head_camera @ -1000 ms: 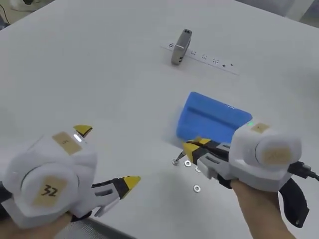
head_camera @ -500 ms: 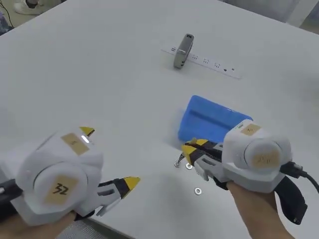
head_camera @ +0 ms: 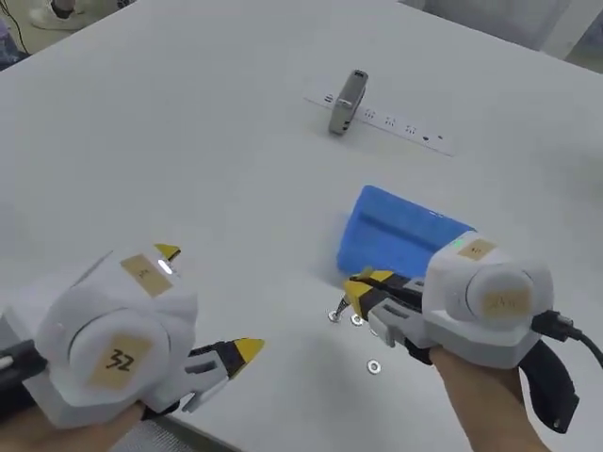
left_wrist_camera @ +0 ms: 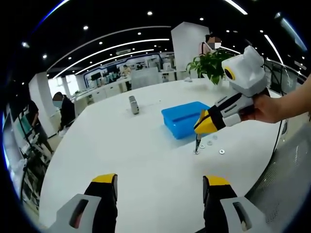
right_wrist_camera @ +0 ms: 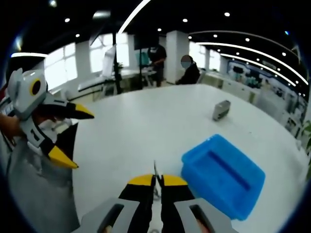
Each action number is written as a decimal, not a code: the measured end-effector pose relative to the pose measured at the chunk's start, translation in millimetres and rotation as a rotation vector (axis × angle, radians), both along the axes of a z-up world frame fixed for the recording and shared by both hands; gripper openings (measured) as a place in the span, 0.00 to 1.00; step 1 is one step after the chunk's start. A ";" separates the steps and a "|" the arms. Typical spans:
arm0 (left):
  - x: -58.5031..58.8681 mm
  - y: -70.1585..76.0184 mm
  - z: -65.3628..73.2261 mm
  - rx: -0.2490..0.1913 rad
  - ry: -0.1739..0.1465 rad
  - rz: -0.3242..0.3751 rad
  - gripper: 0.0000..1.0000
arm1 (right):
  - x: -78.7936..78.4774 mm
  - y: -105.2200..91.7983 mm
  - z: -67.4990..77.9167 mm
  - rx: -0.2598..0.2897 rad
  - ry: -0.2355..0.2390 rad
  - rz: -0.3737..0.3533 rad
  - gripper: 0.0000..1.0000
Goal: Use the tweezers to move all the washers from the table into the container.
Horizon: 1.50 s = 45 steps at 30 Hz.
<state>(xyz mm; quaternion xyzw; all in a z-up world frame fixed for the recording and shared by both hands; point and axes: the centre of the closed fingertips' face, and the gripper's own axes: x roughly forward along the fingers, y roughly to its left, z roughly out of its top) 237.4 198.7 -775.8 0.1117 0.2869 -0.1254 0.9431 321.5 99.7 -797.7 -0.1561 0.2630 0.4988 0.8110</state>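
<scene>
Several small metal washers (head_camera: 374, 366) lie on the white table just in front of the blue container (head_camera: 400, 234). My right gripper (head_camera: 363, 282) is shut on thin tweezers (head_camera: 337, 309), whose tip rests on the table beside one washer (head_camera: 356, 320). In the left gripper view the tweezers (left_wrist_camera: 197, 144) point down at the washers (left_wrist_camera: 221, 152) near the container (left_wrist_camera: 187, 119). The right gripper view has the tweezers (right_wrist_camera: 155, 171) between its shut jaws, with the container (right_wrist_camera: 223, 174) to the right. My left gripper (head_camera: 207, 301) is open and holds nothing, low at the left.
A white power strip (head_camera: 400, 122) lies at the far side of the table with a grey device (head_camera: 347, 102) standing on its left end. The table's near edge runs under my left gripper. People and desks stand in the background.
The head camera has shifted a little. Both grippers, the tweezers and the washers keep their places.
</scene>
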 end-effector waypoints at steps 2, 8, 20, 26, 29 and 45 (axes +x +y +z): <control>-0.1 0.2 -0.3 0.000 0.002 0.001 0.72 | -2.9 1.5 0.9 0.001 -0.005 0.005 0.00; -0.3 -0.2 -0.4 0.000 0.002 -0.003 0.72 | -8.7 0.7 0.4 -0.007 -0.012 -0.007 0.00; -0.7 -1.1 -0.9 0.006 0.002 -0.010 0.71 | -0.4 -4.6 17.6 0.002 0.026 -0.048 0.00; -0.6 -1.0 -1.5 0.009 0.004 -0.011 0.71 | 7.0 -1.9 48.4 0.044 -0.019 -0.050 0.00; -0.8 -1.1 -2.7 0.013 0.009 -0.013 0.71 | 20.5 -1.0 66.2 0.071 -0.065 -0.068 0.00; -1.1 -0.9 -4.7 0.015 0.019 -0.014 0.73 | 89.4 -4.5 43.4 0.062 -0.080 -0.198 0.00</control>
